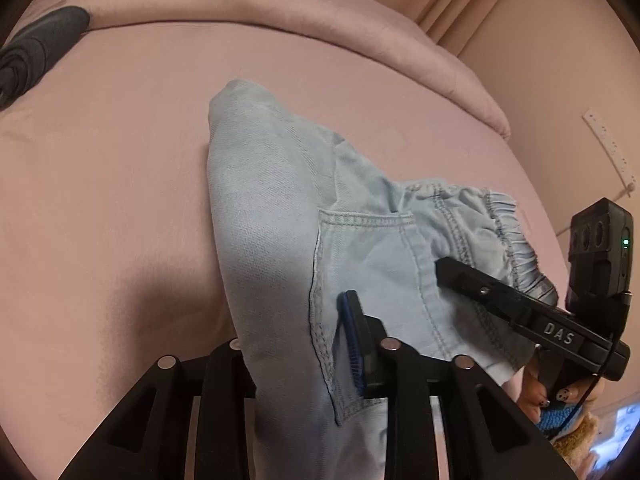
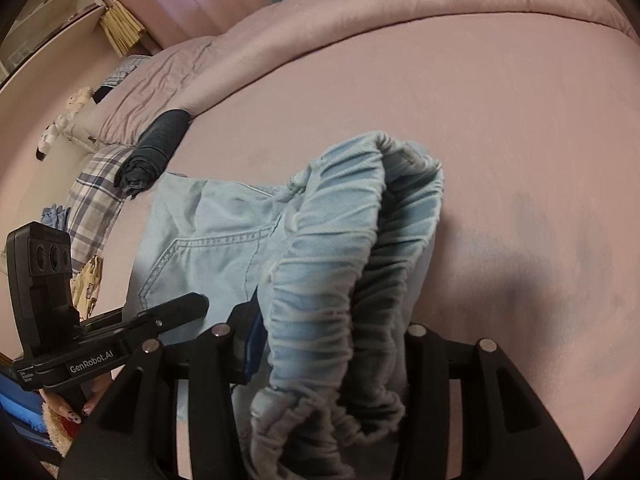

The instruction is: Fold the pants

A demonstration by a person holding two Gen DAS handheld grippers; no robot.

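Your pale blue pants (image 1: 280, 208) lie bunched on the pink bed (image 1: 100, 200), back pocket (image 1: 368, 264) up, with cloth draped between the fingers of both claws. Your left gripper (image 1: 304, 360) has denim filling its gap (one finger hidden), so I cannot tell whether it clamps. Your right gripper (image 2: 332, 344) carries the gathered elastic waistband (image 2: 340, 248) heaped between its fingers; its hold is equally unclear.

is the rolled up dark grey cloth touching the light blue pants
Apart. In the right wrist view the dark grey roll lies by the plaid pillow, with a strip of pink sheet showing between its end and the nearest corner of the pants.
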